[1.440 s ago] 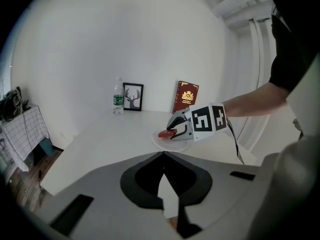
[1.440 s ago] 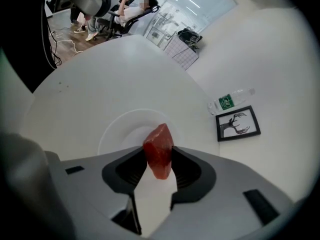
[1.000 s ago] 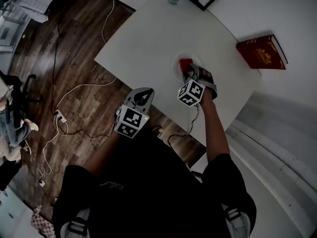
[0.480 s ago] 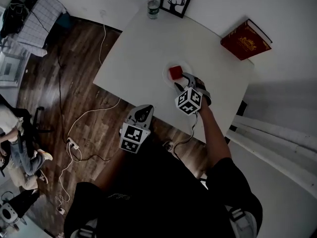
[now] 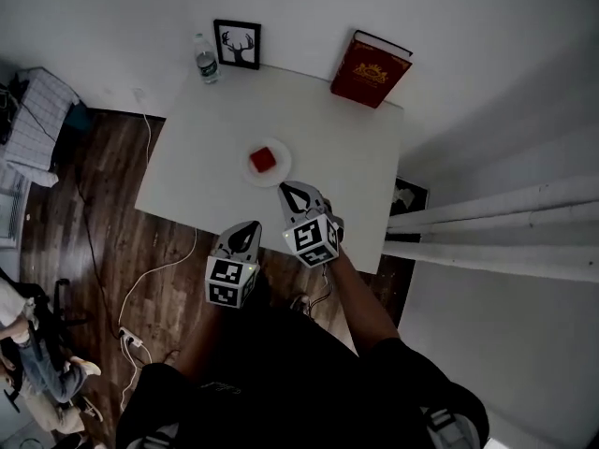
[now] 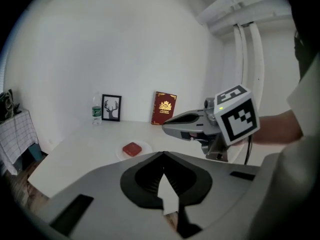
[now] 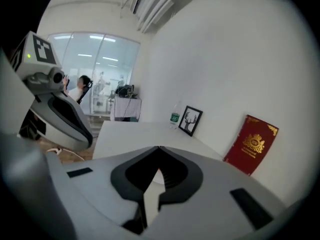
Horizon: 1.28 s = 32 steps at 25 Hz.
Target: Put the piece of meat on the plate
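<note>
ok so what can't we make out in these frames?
- Piece of meat and plate: right gripper view, hidden behind that gripper's own body.
- Bottle label: all views, too small to read.
- Book title: too small, blurred.
- Table front edge: head view, partly covered by right gripper.

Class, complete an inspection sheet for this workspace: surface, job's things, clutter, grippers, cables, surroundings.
Surface: white rectangular table.
Job's things: red piece of meat lies on the round white plate.
Clutter: clear plastic water bottle, black-framed deer picture and dark red book along the far edge.
Grippers: left gripper shut, empty; right gripper just closed, empty.
Cables: white power strip with cables on the floor.
Surroundings: brown wood floor, white pipes.
</note>
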{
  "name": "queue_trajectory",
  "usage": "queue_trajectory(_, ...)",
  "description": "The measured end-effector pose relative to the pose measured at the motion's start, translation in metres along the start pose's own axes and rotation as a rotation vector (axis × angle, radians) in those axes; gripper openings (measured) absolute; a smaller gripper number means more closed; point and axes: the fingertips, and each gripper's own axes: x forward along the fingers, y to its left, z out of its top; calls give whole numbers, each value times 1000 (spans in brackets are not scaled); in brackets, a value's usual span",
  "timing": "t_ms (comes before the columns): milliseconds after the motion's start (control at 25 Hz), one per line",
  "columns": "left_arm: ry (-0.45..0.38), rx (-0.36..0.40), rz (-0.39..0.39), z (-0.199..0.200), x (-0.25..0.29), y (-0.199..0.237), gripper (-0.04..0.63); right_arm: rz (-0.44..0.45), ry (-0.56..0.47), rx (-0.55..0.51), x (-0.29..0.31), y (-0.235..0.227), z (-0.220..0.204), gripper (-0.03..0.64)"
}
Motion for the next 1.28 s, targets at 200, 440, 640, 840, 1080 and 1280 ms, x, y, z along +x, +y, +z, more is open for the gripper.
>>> queue_trajectory(200, -61, -40, -27, 22, 4, -43, 2, -108, -26, 194, -60, -6, -8, 21)
queue_trajectory(440, -150, -23, -73, 58, 6, -93, 2, -234, -155, 289, -132, -30, 7, 21)
queue_trajectory(640, -227, -74, -79, 72, 1, -133, 2, -301, -247, 256, -190, -41, 17, 21)
queue_trajectory(840, -273, -83, -105, 91, -12, -166, 2, -376, -295, 233, -230, -57, 31, 21)
queue_trajectory(1080, -320, -55, -62, 108, -33, -170, 2, -359, -369, 176, -254, -46, 55, 21)
queue_trajectory(1280, -329, -44, -43, 105, -40, -174, 2, -343, -374, 164, -260, -42, 53, 21)
